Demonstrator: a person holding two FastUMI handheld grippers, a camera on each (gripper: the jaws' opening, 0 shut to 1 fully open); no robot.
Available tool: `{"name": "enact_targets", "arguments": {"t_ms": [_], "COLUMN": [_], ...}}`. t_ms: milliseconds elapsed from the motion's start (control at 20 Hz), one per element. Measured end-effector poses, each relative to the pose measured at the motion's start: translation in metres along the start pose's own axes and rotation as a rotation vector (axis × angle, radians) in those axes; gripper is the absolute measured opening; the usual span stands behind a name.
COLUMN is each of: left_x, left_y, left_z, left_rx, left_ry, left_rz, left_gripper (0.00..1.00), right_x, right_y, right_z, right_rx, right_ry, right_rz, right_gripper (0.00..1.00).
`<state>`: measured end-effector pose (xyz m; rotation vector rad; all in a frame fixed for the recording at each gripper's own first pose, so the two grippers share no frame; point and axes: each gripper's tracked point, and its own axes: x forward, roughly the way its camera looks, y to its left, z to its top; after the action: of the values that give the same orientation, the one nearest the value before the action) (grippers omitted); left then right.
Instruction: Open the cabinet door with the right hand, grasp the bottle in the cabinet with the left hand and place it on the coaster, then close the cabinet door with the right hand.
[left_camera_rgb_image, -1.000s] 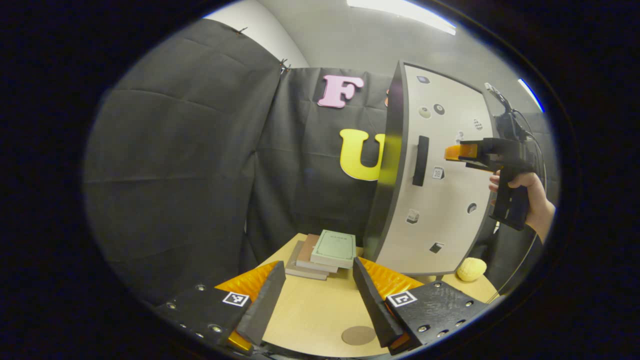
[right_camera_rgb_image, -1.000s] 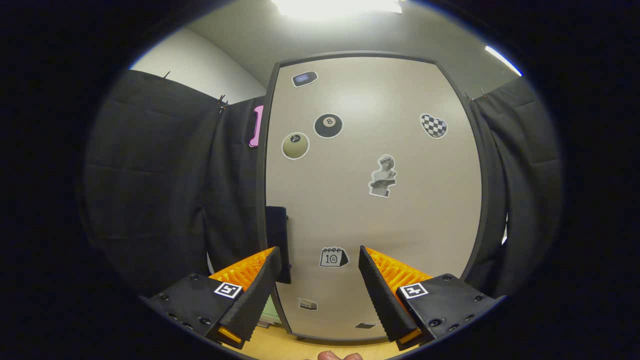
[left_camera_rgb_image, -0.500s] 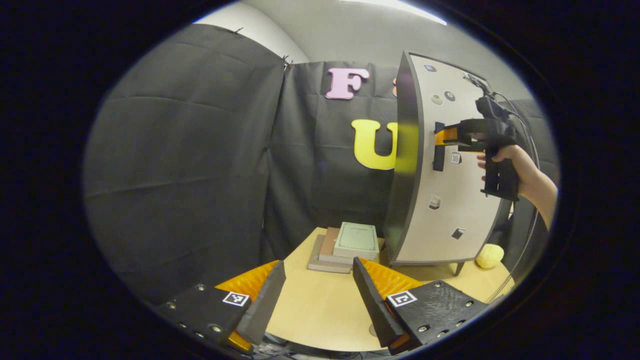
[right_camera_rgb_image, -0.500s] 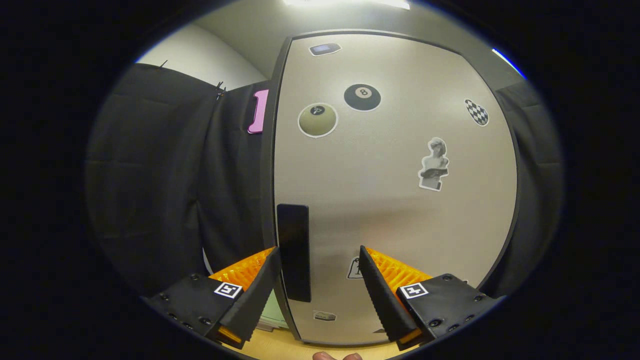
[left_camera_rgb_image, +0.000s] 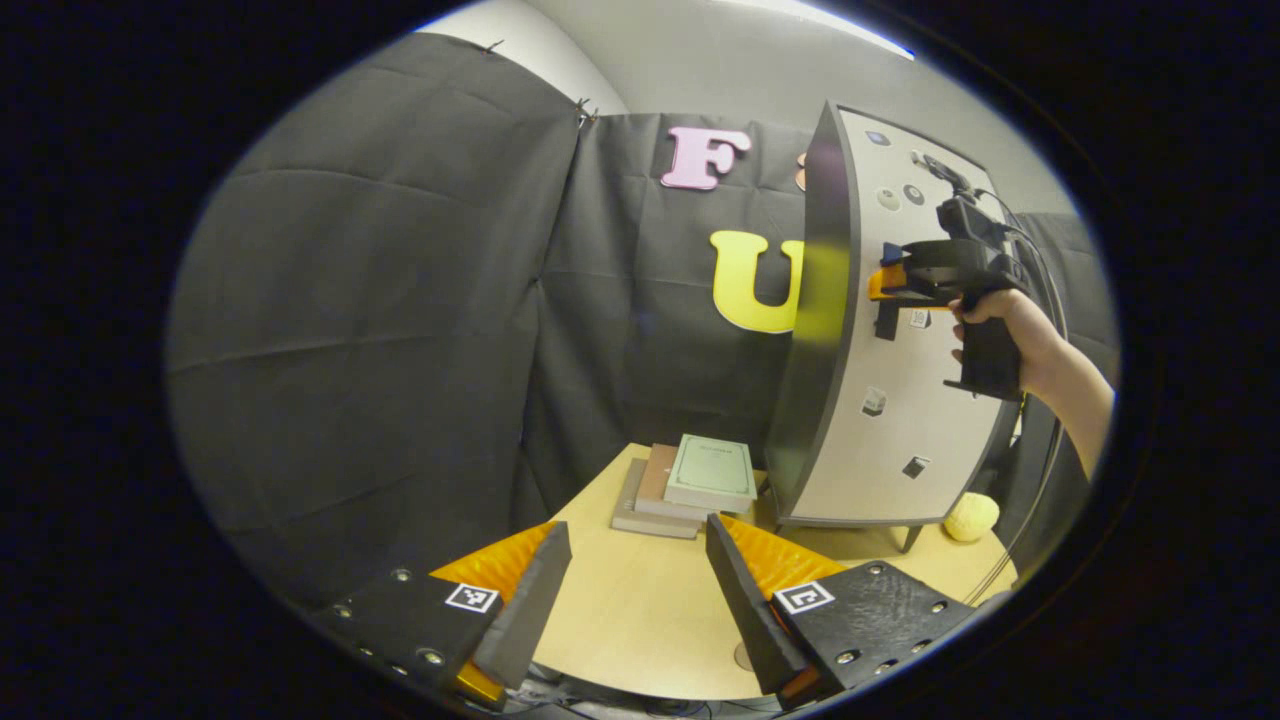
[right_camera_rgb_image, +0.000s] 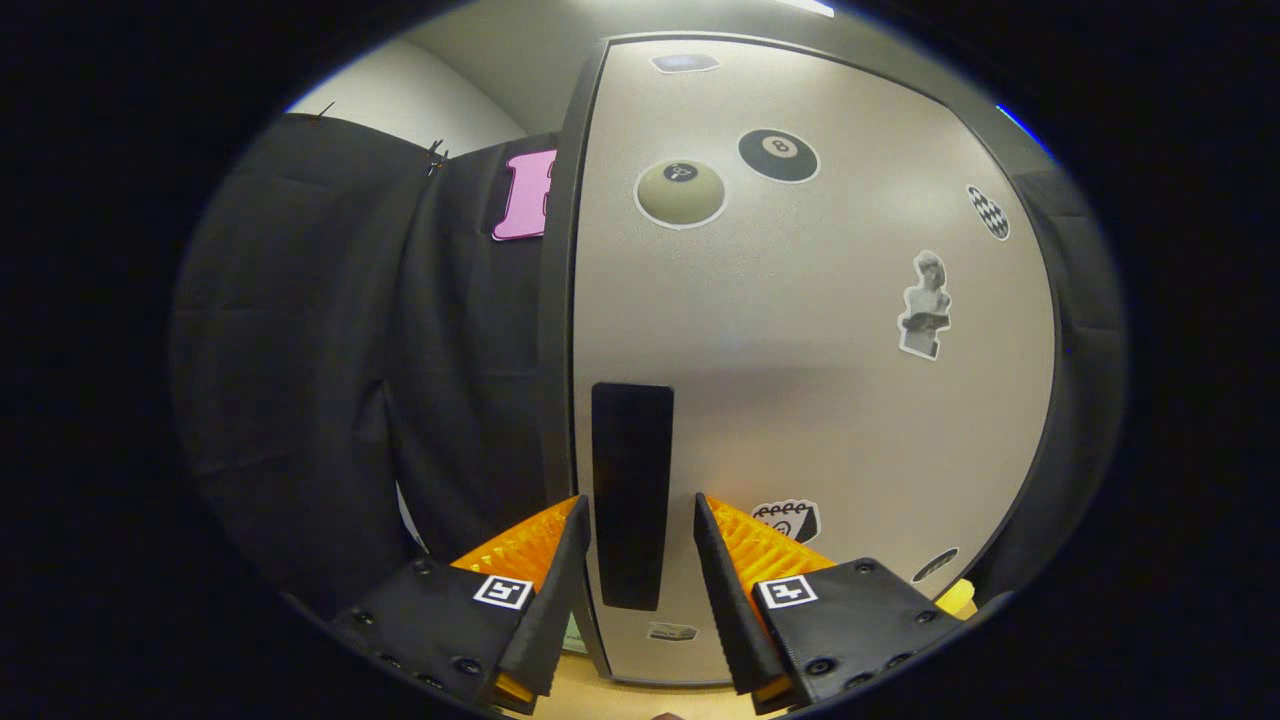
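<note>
Left claw (left_camera_rgb_image: 630, 590): spread wide, holding nothing, hovering over the table (left_camera_rgb_image: 640, 620) near the stacked books (left_camera_rgb_image: 690, 485).
Right claw (right_camera_rgb_image: 630, 590): my fingers straddle the dark handle (right_camera_rgb_image: 630, 495), with gaps showing on both sides, so not yet pinching it.
Cabinet door (right_camera_rgb_image: 800, 380): looks shut; opening it is the step in hand.
Progress: nothing finished; fetching the bottle, setting it on the coaster (left_camera_rgb_image: 742, 657) and closing the door all remain.
Hidden: the bottle sits behind the door, I judge; the coaster is half cut off.
</note>
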<state>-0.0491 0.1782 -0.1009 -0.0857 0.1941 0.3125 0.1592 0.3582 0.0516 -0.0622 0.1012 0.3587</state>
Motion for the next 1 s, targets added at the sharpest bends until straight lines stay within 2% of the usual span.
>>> {"name": "enact_targets", "arguments": {"t_ms": [100,150,250,300,450,500,600,700,800,1000], "left_x": [0.000,-0.001,-0.003,-0.006,-0.011,-0.012,-0.013,-0.013,-0.015,-0.017], "left_y": [0.000,0.001,-0.001,-0.002,-0.001,-0.001,-0.001,-0.003,-0.005,-0.004], "left_z": [0.001,0.002,0.003,0.006,0.004,0.004,0.004,0.003,0.001,0.004], "left_rx": [-0.003,-0.002,-0.002,-0.008,-0.025,-0.030,-0.041,-0.056,-0.074,-0.088], "left_ry": [0.000,-0.002,-0.002,-0.012,-0.011,-0.011,-0.017,-0.014,-0.010,-0.010], "left_rz": [-0.005,-0.007,-0.015,-0.022,-0.030,-0.030,-0.031,-0.029,-0.027,-0.026], "left_gripper": [0.84,0.84,0.84,0.84,0.82,0.87,0.82,0.84,0.82,0.87], "right_x": [0.002,0.002,0.003,0.002,0.000,0.000,-0.003,-0.007,-0.014,-0.031], "right_y": [0.001,0.000,0.001,0.001,0.003,0.002,0.002,0.002,0.003,0.004], "right_z": [0.000,0.001,-0.001,0.000,0.001,-0.002,0.000,-0.002,-0.002,-0.003], "right_rx": [0.031,0.035,0.046,0.048,0.038,0.037,0.022,0.006,-0.001,-0.009], "right_ry": [0.008,0.007,0.009,0.004,-0.010,-0.002,0.005,0.010,0.008,0.003], "right_rz": [-0.013,-0.018,-0.018,-0.014,0.014,0.026,0.051,0.071,0.089,0.149], "right_gripper": [0.37,0.34,0.36,0.29,0.24,0.20,0.11,0.11,0.11,0.11]}}
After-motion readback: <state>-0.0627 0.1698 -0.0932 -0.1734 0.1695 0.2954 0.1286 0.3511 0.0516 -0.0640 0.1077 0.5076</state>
